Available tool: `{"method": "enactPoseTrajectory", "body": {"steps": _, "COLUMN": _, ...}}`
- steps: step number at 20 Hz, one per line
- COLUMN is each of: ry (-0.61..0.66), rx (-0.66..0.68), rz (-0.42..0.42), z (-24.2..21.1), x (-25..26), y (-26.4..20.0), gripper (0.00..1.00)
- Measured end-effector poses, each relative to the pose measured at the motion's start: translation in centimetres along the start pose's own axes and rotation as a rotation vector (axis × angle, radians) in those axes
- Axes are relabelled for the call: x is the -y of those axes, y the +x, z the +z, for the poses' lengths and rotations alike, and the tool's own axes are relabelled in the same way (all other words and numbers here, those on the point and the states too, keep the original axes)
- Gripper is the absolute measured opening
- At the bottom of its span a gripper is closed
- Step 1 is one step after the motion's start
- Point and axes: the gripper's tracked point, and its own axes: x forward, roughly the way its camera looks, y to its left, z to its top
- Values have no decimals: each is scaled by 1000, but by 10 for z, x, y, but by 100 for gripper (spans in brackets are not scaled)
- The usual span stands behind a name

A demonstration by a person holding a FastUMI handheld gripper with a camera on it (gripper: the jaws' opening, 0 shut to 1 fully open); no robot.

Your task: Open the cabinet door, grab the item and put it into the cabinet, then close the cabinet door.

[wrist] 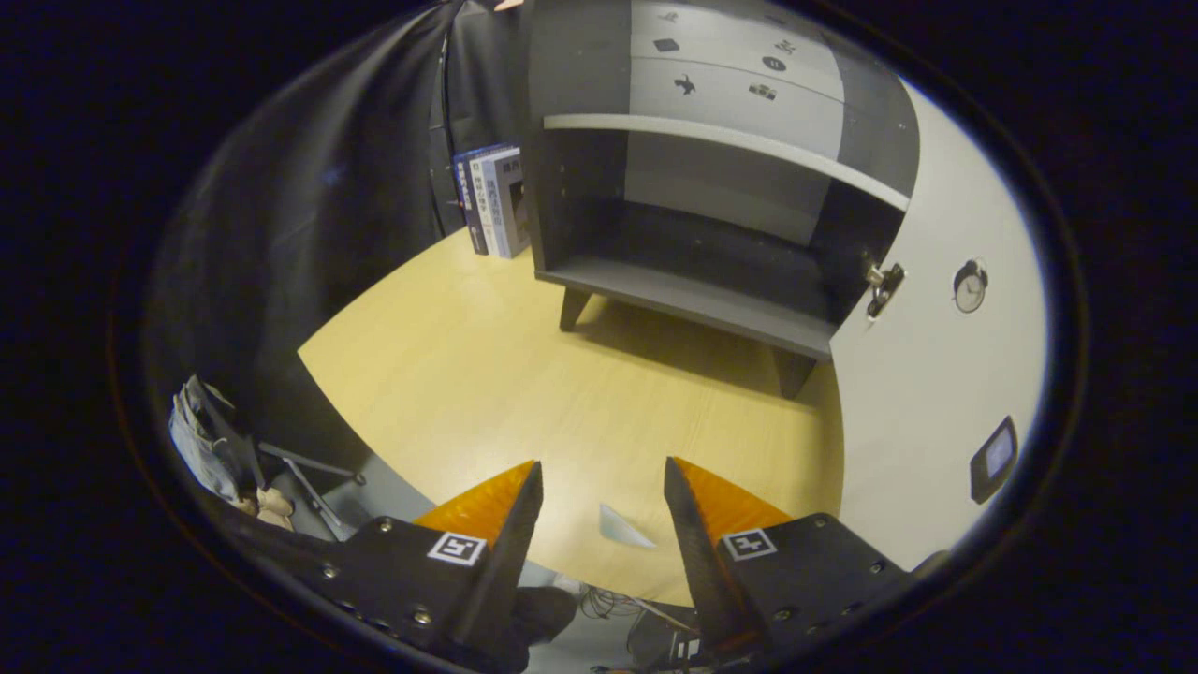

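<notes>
The grey cabinet (693,300) stands on short legs at the far side of the wooden table (487,374). Its white door (927,393) is swung wide open to the right, and a metal latch (883,285) shows on the door's inner edge. Inside, a white shelf (721,140) divides the cabinet, and the dark lower compartment looks bare. My gripper (602,463) hovers over the table's near edge, open, with nothing held. A small pale flat piece (622,527) lies on the table between the fingers, close to the edge. What it is I cannot tell.
Several books (491,199) stand upright against the cabinet's left side. Black cloth hangs behind and to the left. Past the table's near edge, the floor holds a stand (309,477) and cables (618,604).
</notes>
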Motion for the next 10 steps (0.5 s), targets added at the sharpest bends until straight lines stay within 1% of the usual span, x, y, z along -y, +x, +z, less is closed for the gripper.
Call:
{"method": "enactPoseTrajectory", "body": {"steps": 1, "ry": -12, "rx": -15, "rz": 0, "z": -7, "x": 1, "y": 2, "gripper": 80}}
{"method": "enactPoseTrajectory", "body": {"steps": 3, "ry": -53, "rx": -37, "rz": -1, "z": -17, "x": 3, "y": 7, "gripper": 81}}
{"method": "enactPoseTrajectory", "body": {"steps": 4, "ry": -74, "rx": -41, "rz": -5, "z": -20, "x": 5, "y": 10, "gripper": 86}}
{"method": "enactPoseTrajectory", "body": {"steps": 5, "ry": -92, "rx": -47, "rz": -9, "z": -23, "x": 7, "y": 13, "gripper": 93}}
{"method": "enactPoseTrajectory", "body": {"steps": 10, "ry": -122, "rx": -94, "rz": -1, "z": -44, "x": 10, "y": 33, "gripper": 92}}
